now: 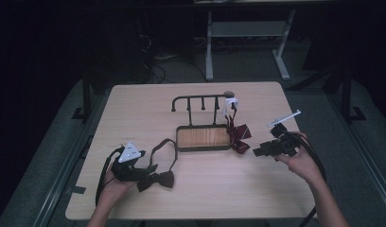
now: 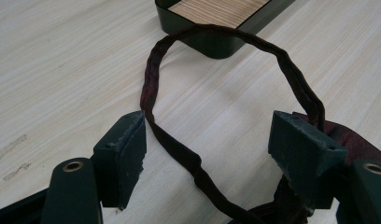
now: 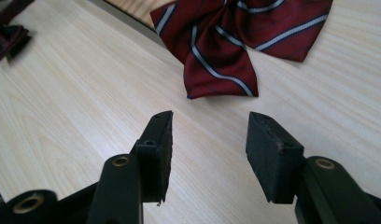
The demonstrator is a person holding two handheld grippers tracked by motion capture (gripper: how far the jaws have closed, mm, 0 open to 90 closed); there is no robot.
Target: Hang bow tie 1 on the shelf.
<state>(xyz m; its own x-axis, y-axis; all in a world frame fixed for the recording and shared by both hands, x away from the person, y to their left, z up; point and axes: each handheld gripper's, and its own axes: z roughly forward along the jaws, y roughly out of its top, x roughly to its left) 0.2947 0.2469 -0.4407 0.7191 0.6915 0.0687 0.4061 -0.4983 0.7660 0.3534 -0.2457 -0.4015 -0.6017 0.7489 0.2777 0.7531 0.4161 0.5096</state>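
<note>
In the high view, a dark tray [image 1: 181, 144] with a wood-grain floor sits near the middle of a pale wooden table [image 1: 196, 189], and a dark rack [image 1: 200, 100] with 4 hooks rises along the tray's far edge. A striped bow tie [image 1: 239, 134], dark red, hangs against the tray's right end from a white clip at the rack's right tip. In front of the tray and to its left lies a dark bow tie [image 1: 157, 179], its strap [image 1: 163, 147] looping back until it touches the tray's left front corner. The left gripper [image 1: 127, 168], topped by a grey 3-cornered plate, sits just left of that bow, held in the person's left hand [image 1: 113, 185]. The right gripper [image 1: 271, 147] hovers to the right of the tray, just beside the striped bow tie, held in the right hand [image 1: 300, 163]. In the left gripper view, the left gripper's [image 2: 207, 144] 2 jaws stand wide apart over the table, pinching nothing; the strap [image 2: 179, 151] runs between them and arcs up to the tray's [image 2: 216, 44] rounded corner, with the bow partly hidden behind the right jaw. In the right gripper view, the right gripper's [image 3: 209, 149] jaws are spread and hold nothing above bare table, the striped bow tie [image 3: 226, 46] lies just beyond their tips, and the tray's edge crosses the upper left.
</note>
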